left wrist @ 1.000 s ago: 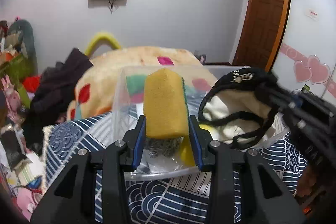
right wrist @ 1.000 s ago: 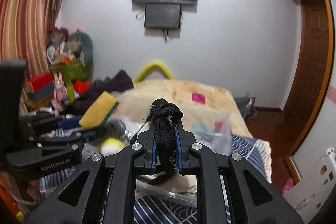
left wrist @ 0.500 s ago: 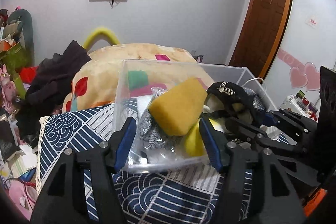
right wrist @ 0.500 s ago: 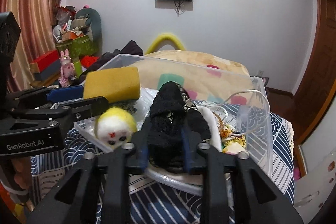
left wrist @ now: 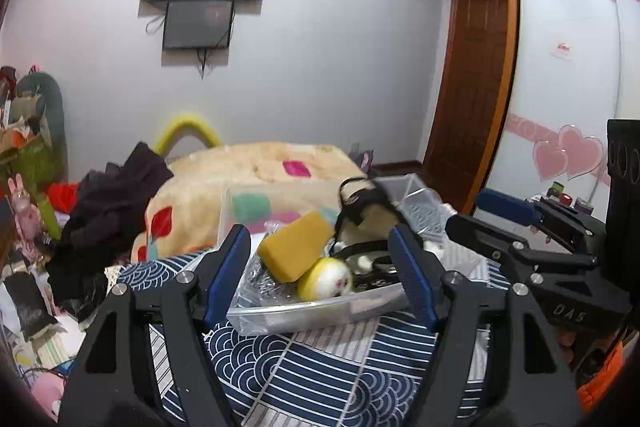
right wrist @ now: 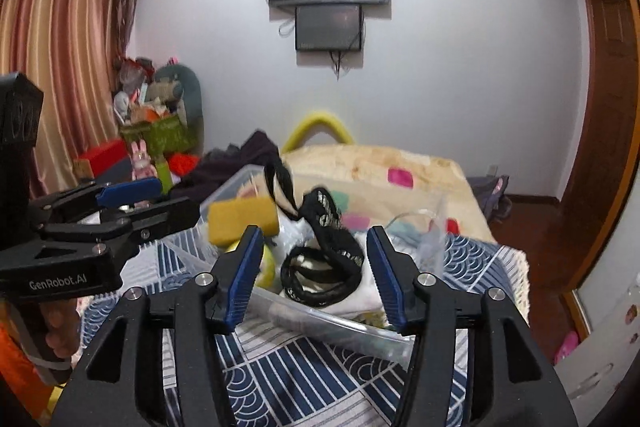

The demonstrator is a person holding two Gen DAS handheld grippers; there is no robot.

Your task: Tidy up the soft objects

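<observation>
Left wrist view: both grippers' jaws gape wide, empty, hiding parts of the clear bin (left wrist: 320, 311).

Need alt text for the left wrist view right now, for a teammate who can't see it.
The open left gripper frames a clear plastic bin on a blue patterned cloth. The bin holds a yellow sponge, a yellow plush ball and a black-trimmed soft item. The right gripper shows at the right edge, also open.
</observation>
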